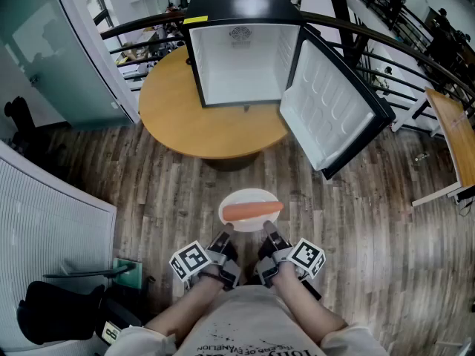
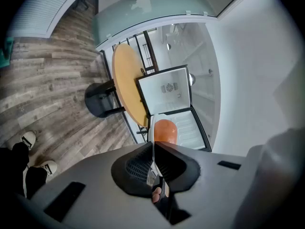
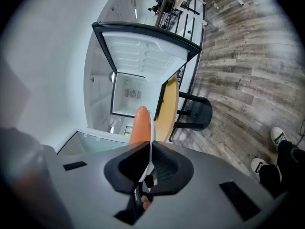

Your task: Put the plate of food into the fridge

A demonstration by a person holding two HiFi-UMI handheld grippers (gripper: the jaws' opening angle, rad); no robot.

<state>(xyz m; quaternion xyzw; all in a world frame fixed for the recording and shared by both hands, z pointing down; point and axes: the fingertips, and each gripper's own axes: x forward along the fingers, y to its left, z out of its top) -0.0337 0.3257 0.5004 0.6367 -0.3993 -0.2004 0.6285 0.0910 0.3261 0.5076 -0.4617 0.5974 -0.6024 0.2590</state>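
A white plate point(image 1: 239, 197) with a long orange sausage-like food point(image 1: 252, 211) hangs in the air above the wooden floor, in front of me. My left gripper point(image 1: 224, 237) is shut on the plate's near left rim, and my right gripper point(image 1: 269, 236) is shut on its near right rim. In the left gripper view the plate point(image 2: 151, 128) shows edge-on with the food point(image 2: 165, 130) beside it; the right gripper view shows the plate rim point(image 3: 151, 142) and food point(image 3: 139, 125) likewise. The small fridge point(image 1: 241, 64) stands open and empty on the round table point(image 1: 193, 121), well ahead of the plate.
The fridge door point(image 1: 330, 108) swings out to the right, over the table's edge. A black railing point(image 1: 386, 58) runs behind the table. A white louvred panel point(image 1: 44, 221) and a black chair point(image 1: 67, 310) are at my left. A wooden desk point(image 1: 454, 136) stands at the far right.
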